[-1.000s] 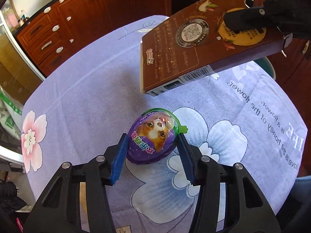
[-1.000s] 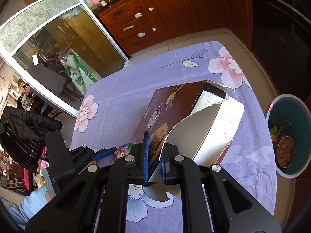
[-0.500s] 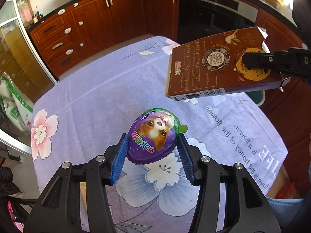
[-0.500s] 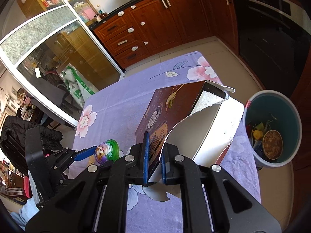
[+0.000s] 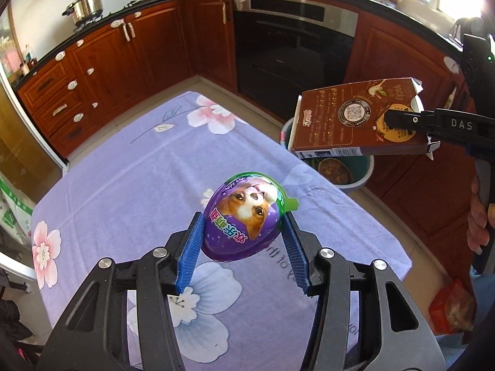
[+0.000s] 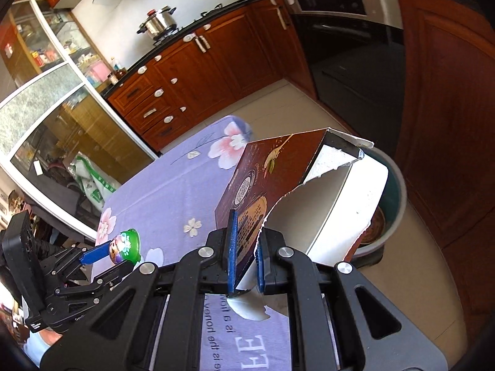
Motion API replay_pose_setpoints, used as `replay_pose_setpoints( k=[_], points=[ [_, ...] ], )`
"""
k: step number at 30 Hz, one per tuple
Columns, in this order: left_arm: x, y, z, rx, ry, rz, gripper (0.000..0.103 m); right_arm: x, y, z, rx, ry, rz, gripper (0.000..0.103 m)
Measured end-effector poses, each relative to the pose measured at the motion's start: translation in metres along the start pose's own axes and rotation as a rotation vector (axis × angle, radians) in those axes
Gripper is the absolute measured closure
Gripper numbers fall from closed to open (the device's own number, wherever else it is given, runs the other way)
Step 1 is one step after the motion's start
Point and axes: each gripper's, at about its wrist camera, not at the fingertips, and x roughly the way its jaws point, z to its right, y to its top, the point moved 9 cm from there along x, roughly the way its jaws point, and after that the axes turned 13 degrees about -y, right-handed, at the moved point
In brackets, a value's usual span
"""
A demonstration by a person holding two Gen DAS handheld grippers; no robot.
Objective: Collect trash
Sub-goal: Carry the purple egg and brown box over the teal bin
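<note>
My left gripper (image 5: 244, 235) is shut on a purple egg-shaped package (image 5: 244, 216) with a dog picture and a green rim, held well above the purple flowered tablecloth (image 5: 130, 185). It also shows in the right wrist view (image 6: 123, 245). My right gripper (image 6: 246, 256) is shut on the torn wall of an opened brown snack box (image 6: 260, 182), white inside. In the left wrist view the box (image 5: 355, 123) hangs over a teal trash bucket (image 5: 359, 170) on the floor past the table's right edge. The bucket's rim (image 6: 399, 191) shows behind the box.
Red-brown kitchen cabinets (image 5: 130, 52) and a black oven (image 5: 294, 40) stand behind the table. The bucket holds some scraps (image 5: 334, 170). A red bag (image 5: 451, 306) lies on the floor at the right. A glass sliding door (image 6: 55, 117) is to the left.
Both grippers have risen and moved right. The brown box went from above the table to above the bucket. The egg package stayed held and lifted higher off the cloth.
</note>
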Motion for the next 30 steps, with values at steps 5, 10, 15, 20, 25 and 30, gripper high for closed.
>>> replay_pose_setpoints(
  k=[5,10,15,20,25,30],
  points=[
    [0.032,0.02,0.033,0.031,-0.049,-0.034,0.051,0.005,0.002,0.054,0.063,-0.051,-0.009,0.093],
    [0.062,0.037,0.057,0.052,-0.081,-0.066,0.051,0.015,0.003,0.087,0.085,-0.086,-0.028,0.093],
    [0.089,0.054,0.073,0.07,-0.101,-0.097,0.051,0.034,0.005,0.103,0.09,-0.113,-0.068,0.093],
    [0.109,0.073,0.083,0.088,-0.115,-0.104,0.051,0.06,0.012,0.107,0.062,-0.134,-0.111,0.093],
    [0.129,0.088,0.082,0.094,-0.114,-0.124,0.051,0.086,0.017,0.102,0.03,-0.144,-0.153,0.09],
    [0.142,0.101,0.074,0.079,-0.117,-0.127,0.051,0.104,0.025,0.094,0.03,-0.127,-0.162,0.065]
  ],
)
